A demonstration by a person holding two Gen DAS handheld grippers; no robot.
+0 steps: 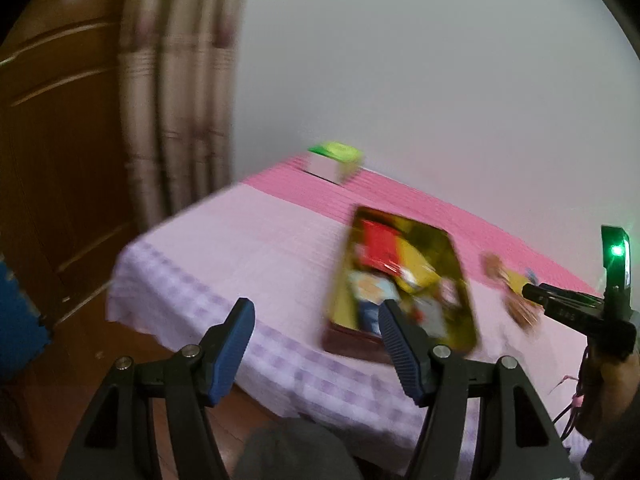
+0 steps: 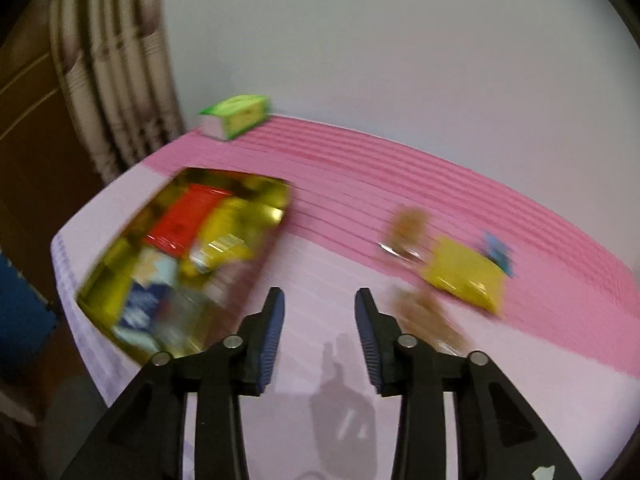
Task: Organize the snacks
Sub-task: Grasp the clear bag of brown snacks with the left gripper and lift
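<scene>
Left tool (image 1: 316, 316) gapes wide; right tool (image 2: 320, 304) stands parted, both empty.

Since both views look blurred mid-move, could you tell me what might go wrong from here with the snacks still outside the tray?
1. The tray lies close to the table edge on the near side; a nudge could push it off.
2. The tray already looks full, so adding the yellow packet may spill others.
3. The brown snacks lie right beside the yellow packet; the open right gripper could catch two at once.
</scene>
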